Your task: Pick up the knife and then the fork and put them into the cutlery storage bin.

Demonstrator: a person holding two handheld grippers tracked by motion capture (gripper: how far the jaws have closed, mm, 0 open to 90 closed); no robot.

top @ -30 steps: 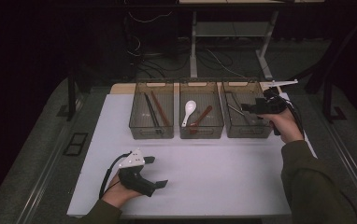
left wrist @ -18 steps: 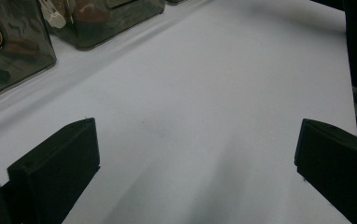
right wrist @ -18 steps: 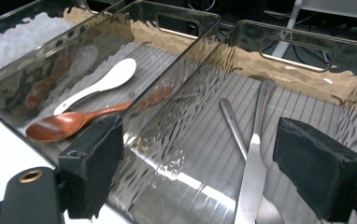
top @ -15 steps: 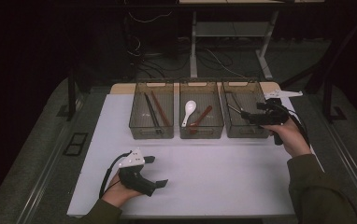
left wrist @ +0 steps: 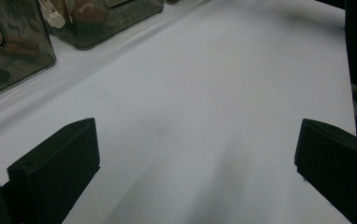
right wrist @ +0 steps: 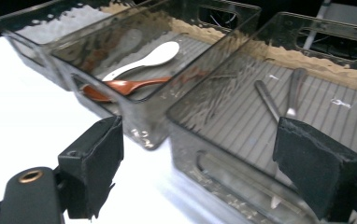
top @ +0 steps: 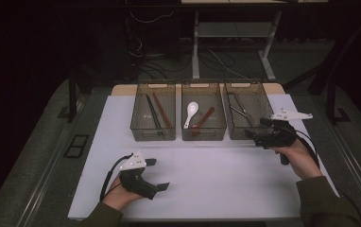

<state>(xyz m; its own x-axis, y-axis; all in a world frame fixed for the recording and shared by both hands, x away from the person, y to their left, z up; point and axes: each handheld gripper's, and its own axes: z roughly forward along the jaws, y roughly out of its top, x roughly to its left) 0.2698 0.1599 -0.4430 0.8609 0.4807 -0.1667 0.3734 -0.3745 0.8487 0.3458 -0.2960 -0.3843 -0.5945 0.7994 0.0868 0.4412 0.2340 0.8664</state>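
Observation:
Three clear bins stand in a row at the back of the white table (top: 216,175). The left bin (top: 153,134) holds dark and red chopsticks (top: 156,116). In the middle bin (top: 203,135) lie a white spoon (top: 191,112) (right wrist: 144,60) and a red spoon (top: 203,120) (right wrist: 125,86). Metal cutlery (top: 239,108) (right wrist: 279,100) lies in the right bin (top: 244,85) (right wrist: 223,140). My right gripper (top: 255,128) (right wrist: 200,158) is open and empty just outside that bin's near right corner. Low over the near left of the table, my left gripper (top: 159,174) (left wrist: 195,154) is open with nothing between its jaws.
The bare white tabletop stretches between the two grippers in front of the bins. A dark grey border (top: 51,156) surrounds the white surface. Behind the table stand a desk frame (top: 196,52) and loose cables on the floor.
The right gripper has drawn back from above the right bin toward the person and slightly right, ending at the bin's near corner. The left gripper has stayed put.

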